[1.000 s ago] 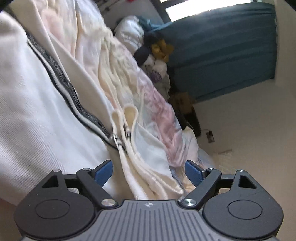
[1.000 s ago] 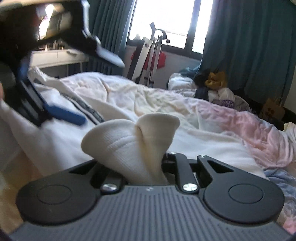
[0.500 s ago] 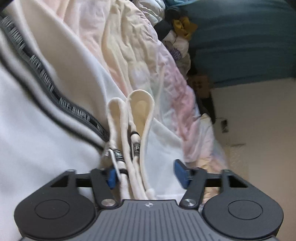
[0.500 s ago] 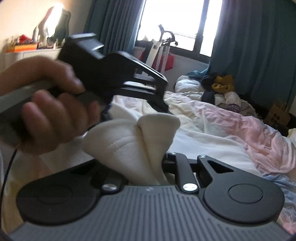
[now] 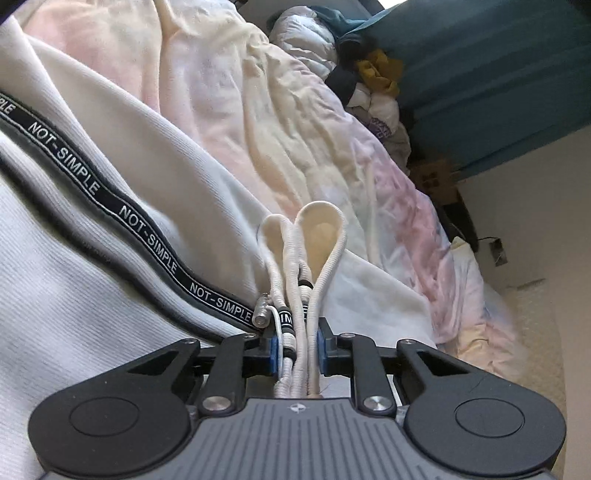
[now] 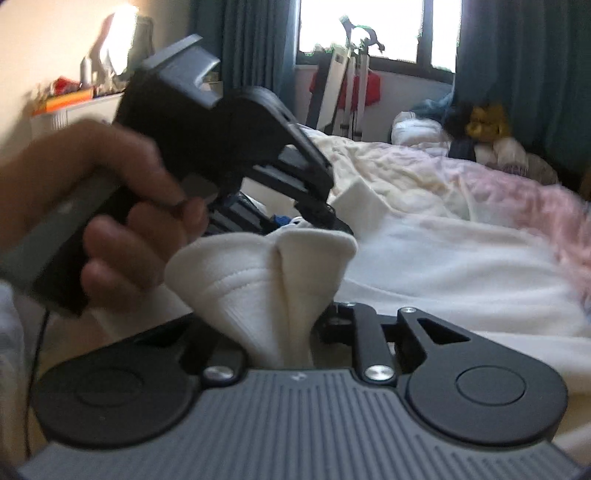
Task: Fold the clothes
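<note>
A white ribbed garment (image 5: 74,295) with a black "NOT-SIMPLE" zipper tape (image 5: 155,236) lies across the bed. My left gripper (image 5: 295,349) is shut on its bunched ribbed edge (image 5: 317,258), beside the metal zipper pull (image 5: 261,314). In the right wrist view my right gripper (image 6: 284,332) is shut on another folded corner of the white garment (image 6: 258,273); its fingertips are hidden by the cloth. A hand (image 6: 110,206) holds the left gripper body (image 6: 221,147) just beyond that corner.
A rumpled cream and pink duvet (image 5: 295,122) covers the bed. A pile of clothes (image 5: 369,77) sits at the far end by teal curtains (image 5: 498,74). Carpeted floor (image 5: 535,240) lies to the right. A window (image 6: 369,26) and drying rack (image 6: 351,85) stand behind.
My left gripper went from open to shut on the garment's ribbed edge by the zipper. The hand holding it came down close in front of the right gripper, which kept its hold.
</note>
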